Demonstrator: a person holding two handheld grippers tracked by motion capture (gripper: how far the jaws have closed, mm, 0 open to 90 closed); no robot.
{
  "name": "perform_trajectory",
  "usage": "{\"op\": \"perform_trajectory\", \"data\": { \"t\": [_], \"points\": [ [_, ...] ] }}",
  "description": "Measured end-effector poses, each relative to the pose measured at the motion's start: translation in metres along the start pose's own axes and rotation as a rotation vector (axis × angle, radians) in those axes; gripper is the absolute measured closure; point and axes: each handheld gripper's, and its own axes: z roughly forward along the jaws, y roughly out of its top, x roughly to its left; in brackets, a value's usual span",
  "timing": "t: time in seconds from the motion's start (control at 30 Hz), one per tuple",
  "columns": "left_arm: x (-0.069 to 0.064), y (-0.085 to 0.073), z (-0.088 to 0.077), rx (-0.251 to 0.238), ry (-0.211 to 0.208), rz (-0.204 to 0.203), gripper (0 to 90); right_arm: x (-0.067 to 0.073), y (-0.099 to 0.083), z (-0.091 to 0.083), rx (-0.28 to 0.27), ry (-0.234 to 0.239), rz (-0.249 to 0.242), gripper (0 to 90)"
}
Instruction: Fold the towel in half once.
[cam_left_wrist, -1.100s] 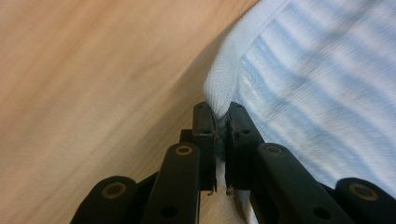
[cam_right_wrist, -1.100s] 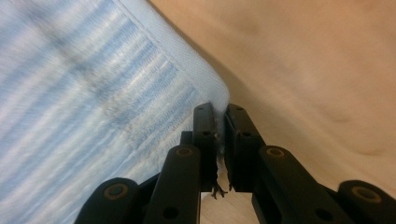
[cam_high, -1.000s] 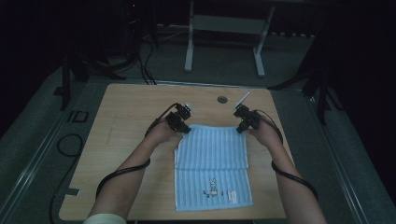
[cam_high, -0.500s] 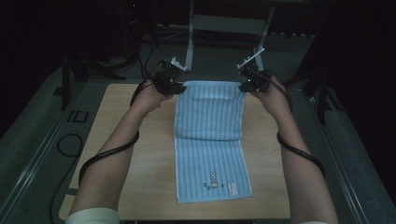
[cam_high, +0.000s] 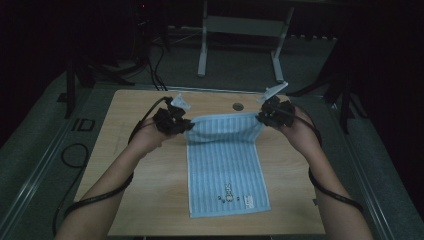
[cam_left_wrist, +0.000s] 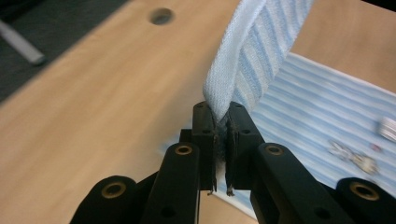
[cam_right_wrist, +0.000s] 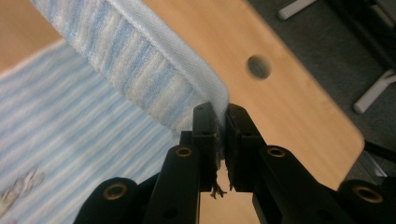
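Both tongs were clamped shut: my left tongs (cam_high: 184, 126) and right tongs (cam_high: 261, 119) each pinched a far corner of the striped towel (cam_high: 226, 165), its near end on the worktop (cam_high: 130, 200).

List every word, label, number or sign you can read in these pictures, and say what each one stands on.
"ID": on the dark surface left of the table.
Small dark print with a little figure: near the front hem of the blue striped towel, too small to read.
White label beside that print: too small to read; blurred in the left gripper view.
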Motion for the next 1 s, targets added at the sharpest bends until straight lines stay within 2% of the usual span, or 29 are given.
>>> {"op": "perform_trajectory", "data": {
  "t": [0.07,0.13,0.17,0.23,0.4,0.5,0.57,0.6,0.77,0.87,1.0],
  "points": [
    [-0.013,-0.011,0.003,0.015,-0.017,0.030,83.8,0.009,-0.011,-0.001,-0.003,0.004,-0.017,83.1],
    [-0.024,-0.021,0.005,0.014,-0.060,0.036,83.8,0.019,-0.021,-0.003,0.005,0.009,-0.039,83.1],
    [-0.030,-0.025,0.005,0.024,-0.060,0.051,83.8,0.023,-0.026,-0.004,0.001,0.018,-0.033,83.1],
    [-0.040,-0.034,0.006,0.025,-0.080,0.052,83.7,0.034,-0.038,-0.006,-0.003,0.037,-0.041,83.1],
    [-0.062,-0.053,0.005,0.058,-0.067,0.098,83.7,0.062,-0.070,-0.004,-0.010,0.076,-0.037,83.0],
    [-0.075,-0.062,0.007,0.077,-0.082,0.120,83.5,0.079,-0.088,0.000,0.016,0.093,-0.049,82.7],
    [-0.084,-0.068,0.008,0.091,-0.110,0.142,83.3,0.088,-0.099,0.002,0.021,0.123,-0.036,82.6],
    [-0.088,-0.072,0.010,0.089,-0.113,0.140,83.3,0.092,-0.105,0.002,0.025,0.123,-0.037,82.5],
    [-0.106,-0.094,0.023,0.112,-0.188,0.130,82.9,0.109,-0.133,0.005,0.039,0.167,-0.004,82.4],
    [-0.113,-0.106,0.031,0.108,-0.214,0.098,82.8,0.118,-0.148,0.008,0.049,0.187,0.013,82.4],
    [-0.122,-0.117,0.038,0.122,-0.230,0.092,81.0,0.126,-0.164,0.012,0.054,0.224,0.040,81.4]
  ]
}}
